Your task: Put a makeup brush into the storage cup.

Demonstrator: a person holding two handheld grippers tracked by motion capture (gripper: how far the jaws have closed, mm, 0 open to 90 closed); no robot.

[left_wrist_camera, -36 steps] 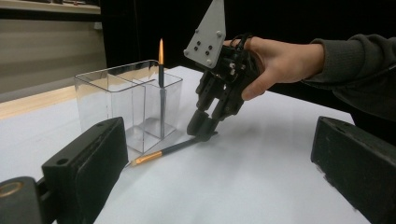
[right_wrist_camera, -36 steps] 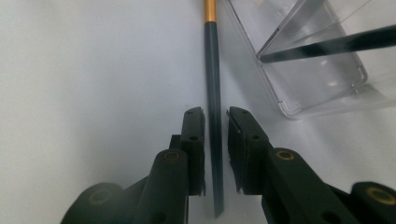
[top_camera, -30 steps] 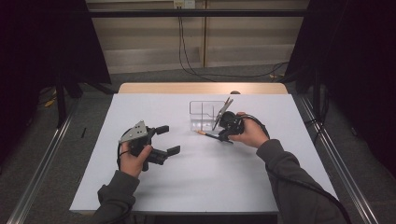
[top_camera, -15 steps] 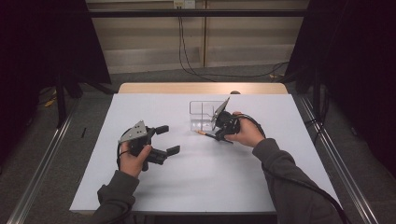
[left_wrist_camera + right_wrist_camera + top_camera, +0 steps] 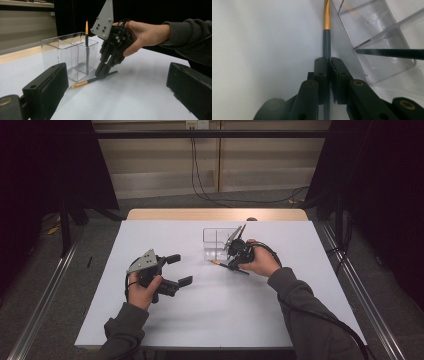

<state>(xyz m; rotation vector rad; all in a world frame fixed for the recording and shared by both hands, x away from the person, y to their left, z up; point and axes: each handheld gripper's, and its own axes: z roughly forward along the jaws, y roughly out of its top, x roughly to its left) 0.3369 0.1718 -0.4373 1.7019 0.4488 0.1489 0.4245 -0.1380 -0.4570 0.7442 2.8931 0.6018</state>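
Our right hand-held gripper (image 5: 327, 66) has just been closing its jaws and now pinches the dark pencil (image 5: 326, 45), which lies flat on the white desk (image 5: 150, 240) just beside the clear holder (image 5: 217, 242). We judge it ready to lift. Our left hand-held gripper (image 5: 179, 270) waits wide open, well apart.

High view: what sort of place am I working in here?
Most likely a lab recording booth, not a home or shop: a white-topped table stands between black curtains, with metal floor rails on either side and cables hanging down the back wall.
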